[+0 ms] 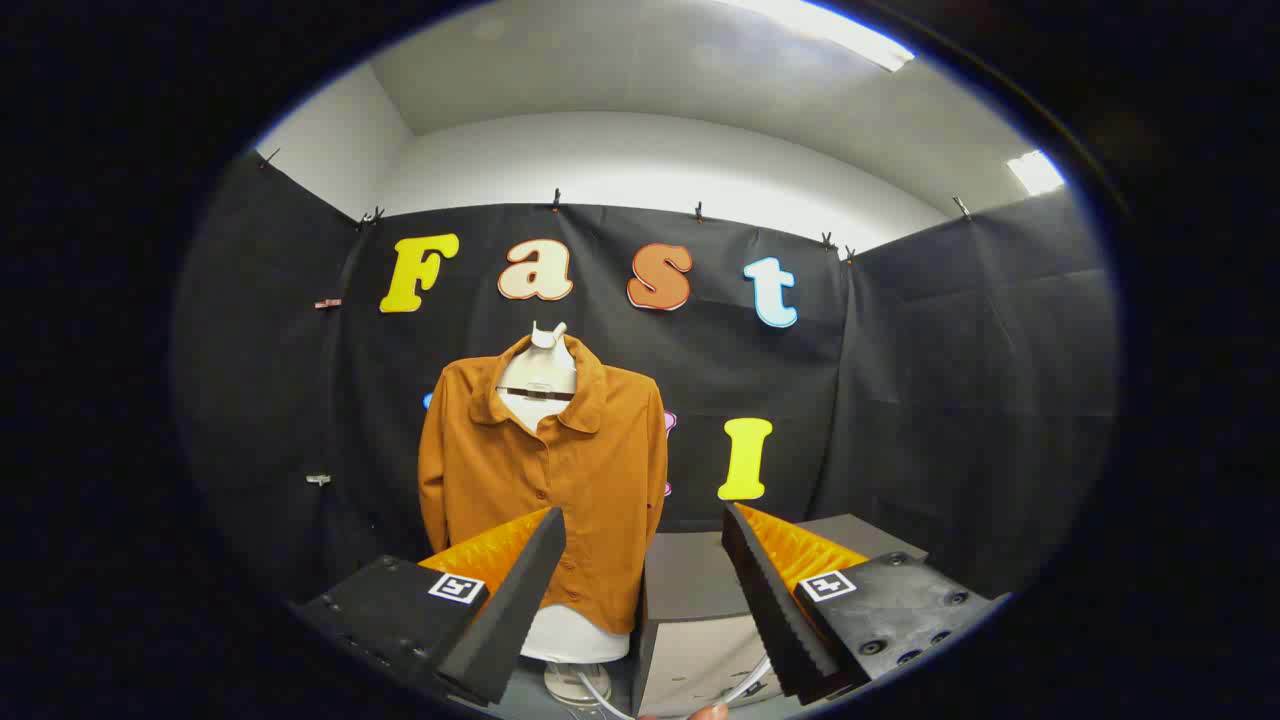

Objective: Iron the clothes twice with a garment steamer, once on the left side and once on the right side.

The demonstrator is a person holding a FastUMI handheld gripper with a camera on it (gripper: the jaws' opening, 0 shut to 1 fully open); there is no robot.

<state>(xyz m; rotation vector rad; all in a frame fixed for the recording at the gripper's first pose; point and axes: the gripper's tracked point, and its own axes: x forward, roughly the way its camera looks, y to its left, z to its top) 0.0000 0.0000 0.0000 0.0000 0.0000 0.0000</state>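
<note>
Hanging on a mannequin [548,400] at eleven o'clock beyond the gripper [645,590], an orange shirt [545,480] is seen. Gripper fingers are spread wide, empty; no ironing pass appears begun.

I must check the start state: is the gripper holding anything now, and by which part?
Nothing is held. The gripper is open, its fingers spread with only air between them. The brown shirt hangs on the mannequin beyond them.

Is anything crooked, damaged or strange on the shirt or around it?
Nothing stands out. The orange-brown button-up shirt hangs straight and buttoned on the white mannequin torso, beside the grey box. The gripper is open and holds nothing, fingers well short of the shirt.
</note>
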